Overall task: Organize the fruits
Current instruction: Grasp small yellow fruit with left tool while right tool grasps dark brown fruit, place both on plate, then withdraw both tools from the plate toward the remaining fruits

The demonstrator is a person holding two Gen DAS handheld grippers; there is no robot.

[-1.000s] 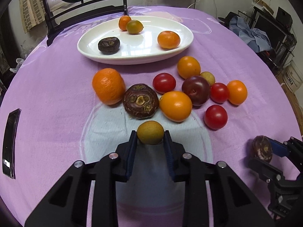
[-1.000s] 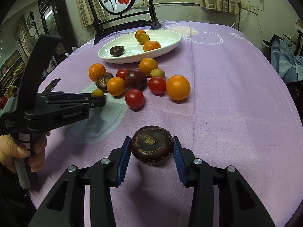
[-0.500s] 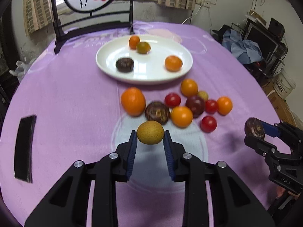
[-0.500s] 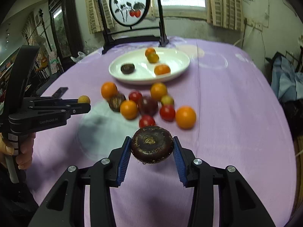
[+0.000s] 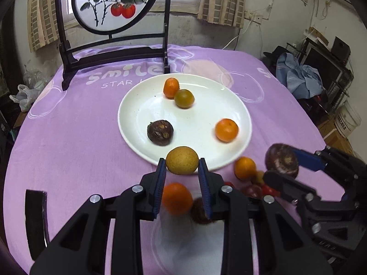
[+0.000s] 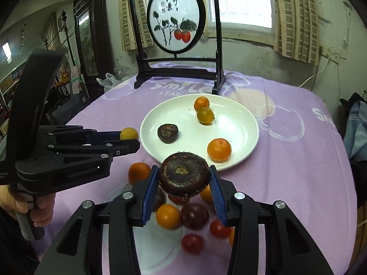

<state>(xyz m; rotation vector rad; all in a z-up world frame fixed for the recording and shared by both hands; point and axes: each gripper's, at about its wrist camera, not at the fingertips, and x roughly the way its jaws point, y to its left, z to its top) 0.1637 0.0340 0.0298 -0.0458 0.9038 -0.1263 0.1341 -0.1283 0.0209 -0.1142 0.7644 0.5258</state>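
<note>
The left gripper (image 5: 182,171) is clamped on a small yellow fruit (image 5: 182,160); the right gripper (image 6: 184,184), jaws wider, pinches a dark chestnut (image 6: 184,177) by its sides. Both are held clear of the table, aimed at the white plate (image 5: 137,135) just ahead, probably for dropping there. Loose oranges and tomatoes (image 6: 192,244) lie beneath the jaws.

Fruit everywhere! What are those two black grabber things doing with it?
A person is sorting fruit onto the white plate. The left gripper pinches a small yellow fruit and the right gripper pinches a dark brown one, both held in the air near the plate. Four fruits sit on the plate already; more wait on the purple cloth.
</note>
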